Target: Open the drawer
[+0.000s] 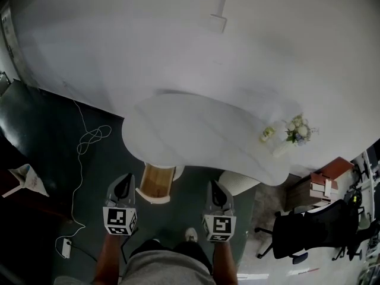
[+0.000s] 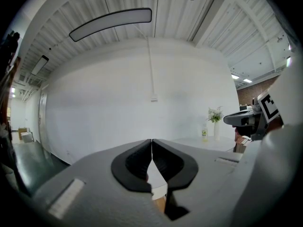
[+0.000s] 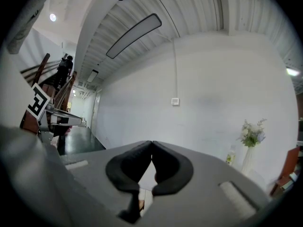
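I hold both tools level in front of me, just short of the white table (image 1: pixel 196 129). The left tool (image 2: pixel 151 148) is closed tight on nothing, and so is the right tool (image 3: pixel 151 150), so neither has a grip. The drawer (image 1: pixel 157 181), a wooden box, sits under the table's near edge between the tools. It is nearer the left one, which seems best placed to reach it.
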